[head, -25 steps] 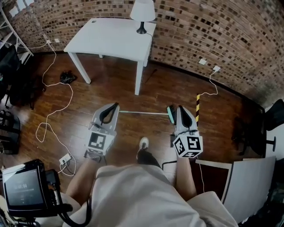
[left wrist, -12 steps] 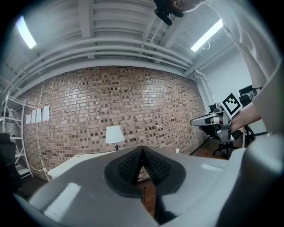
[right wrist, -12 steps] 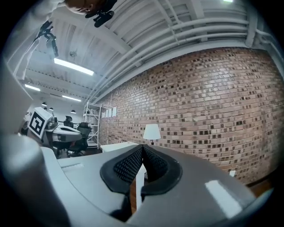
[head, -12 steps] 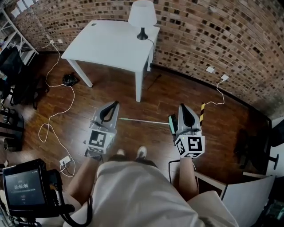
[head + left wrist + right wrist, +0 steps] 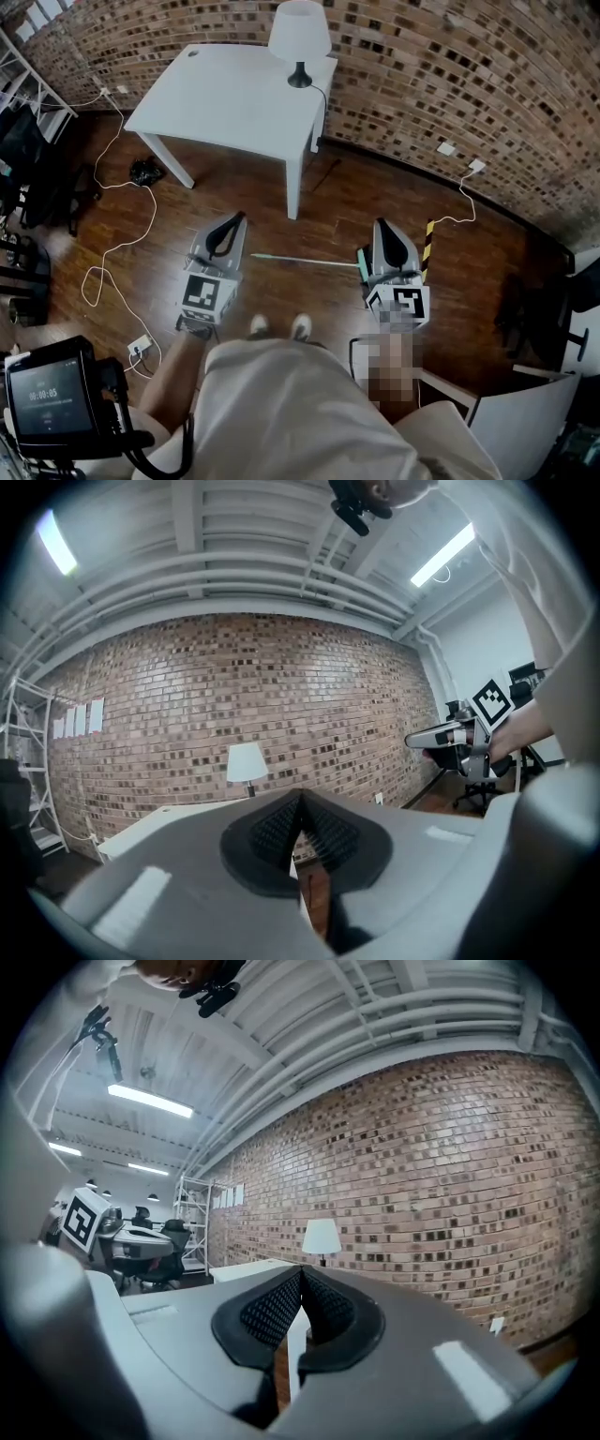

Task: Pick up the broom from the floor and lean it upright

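Down on the wooden floor (image 5: 328,202), the broom (image 5: 300,260) lies flat. From above, its thin handle shows between the two claws, green head toward the right claw (image 5: 382,228). Right claw and left claw (image 5: 237,221) are both pinched together, gripping nothing.

Person: pale top (image 5: 281,403); white shoes (image 5: 301,325) at 12 o'clock from it. Left gripper (image 5: 238,218) and right gripper (image 5: 381,224): light grey shells, black ribbed fingers (image 5: 267,832), black-and-white square-marker cubes (image 5: 206,296).
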Tool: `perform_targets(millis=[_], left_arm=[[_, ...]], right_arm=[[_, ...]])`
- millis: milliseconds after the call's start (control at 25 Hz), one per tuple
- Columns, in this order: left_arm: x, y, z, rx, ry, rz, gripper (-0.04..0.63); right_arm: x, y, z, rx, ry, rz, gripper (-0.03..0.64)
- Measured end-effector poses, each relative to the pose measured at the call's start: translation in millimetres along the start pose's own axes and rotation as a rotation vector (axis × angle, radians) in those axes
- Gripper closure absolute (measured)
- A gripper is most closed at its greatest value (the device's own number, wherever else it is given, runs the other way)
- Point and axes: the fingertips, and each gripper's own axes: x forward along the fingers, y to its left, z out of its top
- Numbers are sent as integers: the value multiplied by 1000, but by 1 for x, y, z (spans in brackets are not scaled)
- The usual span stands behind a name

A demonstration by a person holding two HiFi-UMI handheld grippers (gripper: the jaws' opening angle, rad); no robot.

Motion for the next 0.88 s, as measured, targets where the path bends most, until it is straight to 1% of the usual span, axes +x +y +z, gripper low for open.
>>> perform_targets(millis=[160,320,440,680,760,880], left_arm=[[-2,8,-13,-19,26,27,595],[0,20,-23,-29,55,73,594],[3,37,-38,-42,76,116,595],[7,91,-103,-83,164,160,595],[8,110,-129,-104,195,170,595],[13,137,-177,-128,246,192,595]], right_arm=[[14,6,-5,-4,26,47,603],[40,17,-15,-11,77,145,603],[70,33,-29,-41,109,222,603],[138,81,-76,-41,198,328,603],[161,99,-99,-35,228,357,602],[195,121,-143,8,271,389,603]])
